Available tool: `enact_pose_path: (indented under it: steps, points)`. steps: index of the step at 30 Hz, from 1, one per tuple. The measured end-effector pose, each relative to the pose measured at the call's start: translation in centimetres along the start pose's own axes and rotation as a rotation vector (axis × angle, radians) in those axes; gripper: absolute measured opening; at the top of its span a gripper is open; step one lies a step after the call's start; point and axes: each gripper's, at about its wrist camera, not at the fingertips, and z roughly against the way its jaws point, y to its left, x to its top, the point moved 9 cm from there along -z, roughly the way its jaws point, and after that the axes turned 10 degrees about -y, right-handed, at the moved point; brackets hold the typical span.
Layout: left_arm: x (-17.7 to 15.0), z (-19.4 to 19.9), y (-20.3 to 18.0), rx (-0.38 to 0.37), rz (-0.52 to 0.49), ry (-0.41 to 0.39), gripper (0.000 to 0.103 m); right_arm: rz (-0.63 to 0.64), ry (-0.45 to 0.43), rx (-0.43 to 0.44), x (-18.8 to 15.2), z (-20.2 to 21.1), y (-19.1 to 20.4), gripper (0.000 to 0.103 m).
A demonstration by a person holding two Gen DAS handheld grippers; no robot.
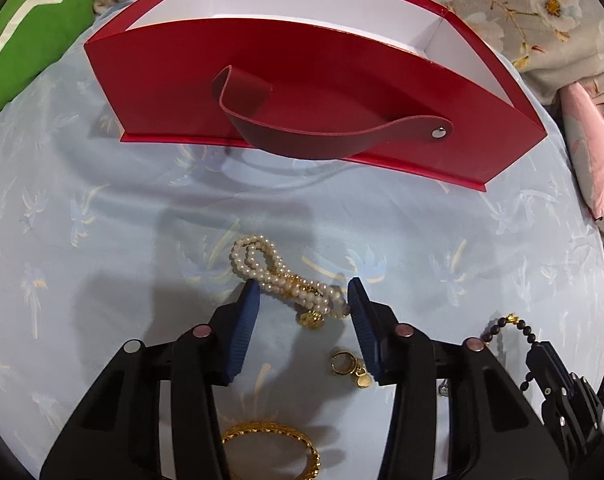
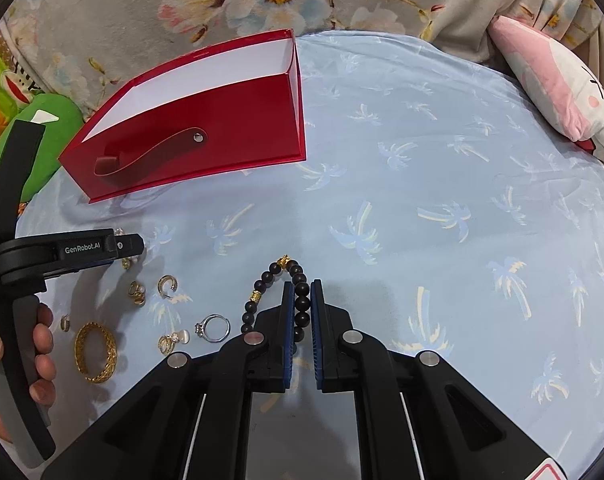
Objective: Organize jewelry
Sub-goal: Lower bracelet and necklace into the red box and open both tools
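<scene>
Blue palm-print cloth carried all the jewelry; the red box stood empty. Left gripper straddled the pearls, pads touching, grip uncertain. Right gripper was clamped on the beads. Bangle and rings remained unsorted.

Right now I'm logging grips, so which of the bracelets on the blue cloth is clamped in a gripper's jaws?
The dark wooden bead bracelet, pinched by the right gripper. The white pearl bracelet lies between open jaws; the gold bangle lies untouched.
</scene>
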Motion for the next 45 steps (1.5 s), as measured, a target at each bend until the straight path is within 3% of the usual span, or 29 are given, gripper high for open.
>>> enact_pose_path:
  steps: [2,9,23,36,45]
  points:
    - [0.0,0.3,0.1,-0.031,0.012,0.005,0.010,0.000,-0.003,0.006,0.2,0.0,0.2,0.007]
    - [1.2,4.2,1.2,-0.085,0.019,-0.082,0.009,0.001,-0.044,0.030,1.6,1.3,1.2,0.007]
    - [6.5,14.1,4.4,-0.063,0.017,-0.320,0.009,0.033,-0.230,0.133,9.3,6.9,5.4,0.007]
    - [12.3,18.3,4.1,-0.056,-0.036,-0.456,0.010,0.080,-0.378,0.177,16.8,9.0,8.7,0.007]
    - [16.1,18.2,2.6,-0.045,-0.082,-0.504,0.010,0.082,-0.423,0.196,21.5,8.2,9.8,0.007]
